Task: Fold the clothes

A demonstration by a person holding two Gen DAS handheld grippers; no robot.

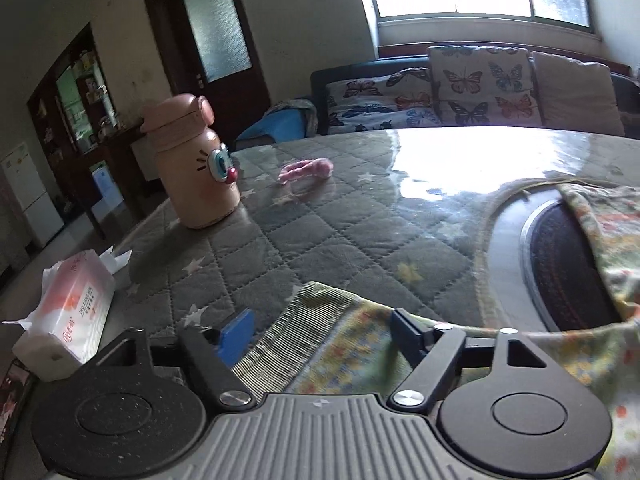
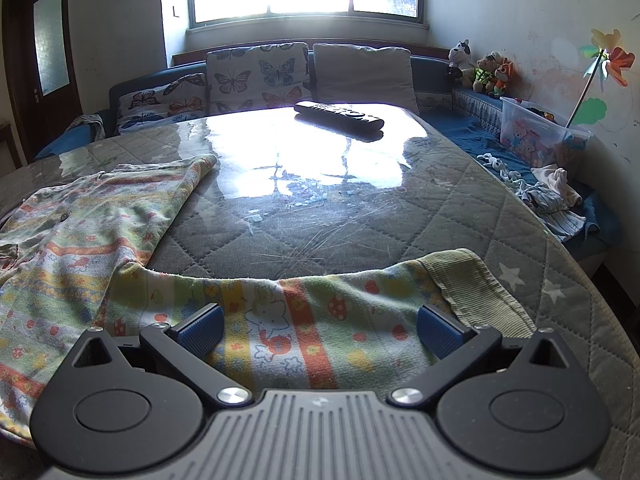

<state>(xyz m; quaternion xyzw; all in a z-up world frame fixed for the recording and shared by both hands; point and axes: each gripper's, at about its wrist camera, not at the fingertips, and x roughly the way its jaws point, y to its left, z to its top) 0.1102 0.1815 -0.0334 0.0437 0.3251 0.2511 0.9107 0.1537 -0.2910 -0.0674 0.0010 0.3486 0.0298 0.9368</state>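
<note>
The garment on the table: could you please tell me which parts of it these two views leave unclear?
- Left wrist view: the garment is hidden below by the left tongs.
- Right wrist view: its near edge is covered by the right tongs; the left side is cut off by the frame.

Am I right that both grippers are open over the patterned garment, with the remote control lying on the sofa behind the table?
Not quite: the remote control lies on the table, near its far edge, as the right wrist view shows. The rest holds: the left gripper and right gripper are open over the patterned garment.
</note>
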